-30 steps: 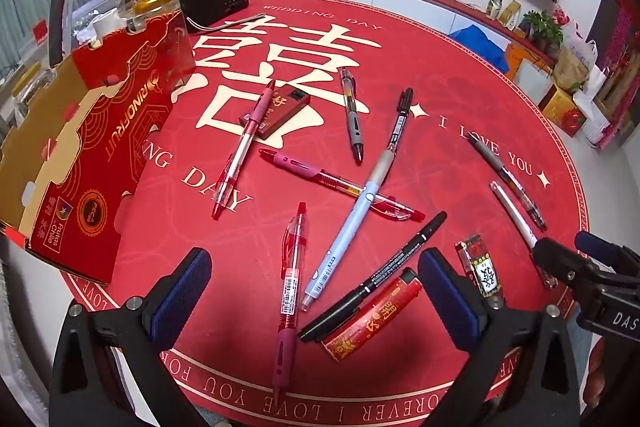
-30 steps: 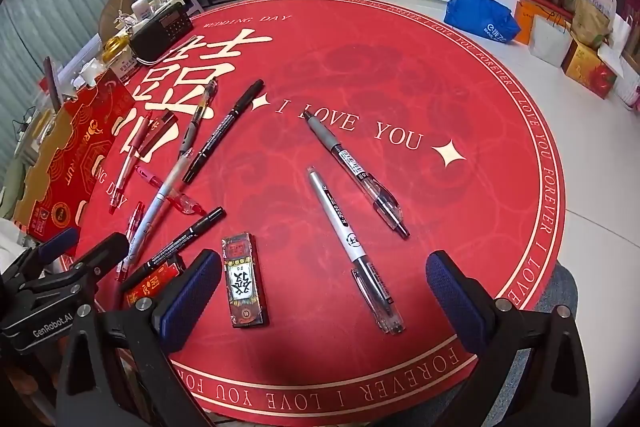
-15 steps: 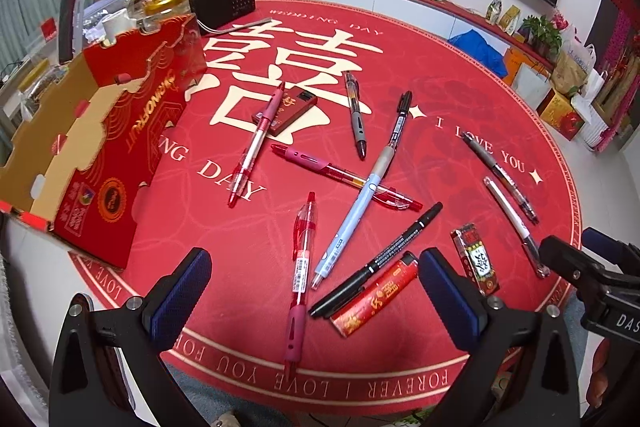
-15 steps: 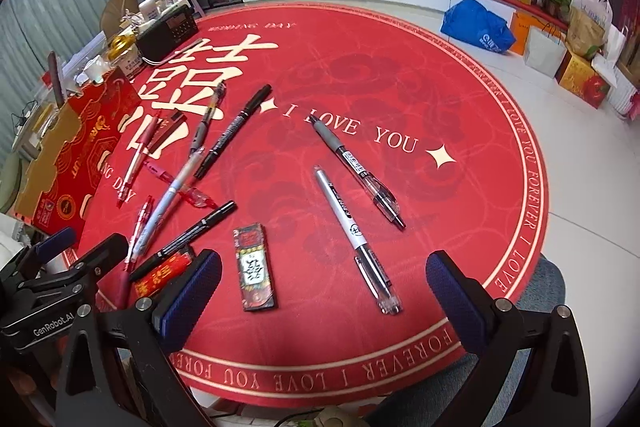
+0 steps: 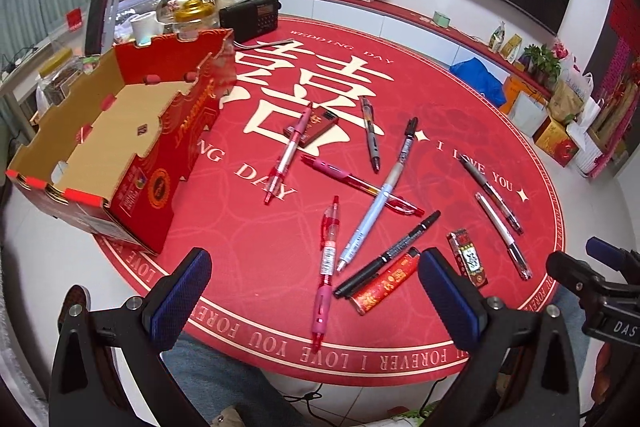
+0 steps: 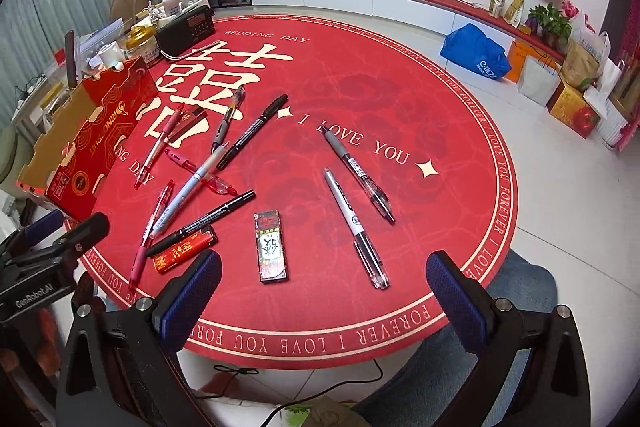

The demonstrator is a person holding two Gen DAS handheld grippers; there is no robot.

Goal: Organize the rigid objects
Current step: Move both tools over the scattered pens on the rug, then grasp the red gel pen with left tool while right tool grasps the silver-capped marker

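We hold both tongs wide and empty above the table's near edge: left tongs (image 5: 314, 289) over the red lighter (image 5: 386, 287), right tongs (image 6: 322, 285) near the patterned lighter (image 6: 271, 246).

Round red mat (image 5: 256, 251): scattered pens (image 5: 367, 221), lighters (image 6: 271, 246), cardboard box (image 5: 100, 143).

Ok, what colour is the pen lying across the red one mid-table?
Pale blue pen, with a grey grip section and black tip end; clearest in the left wrist view.

"I LOVE YOU" on red mat (image 6: 400, 99)
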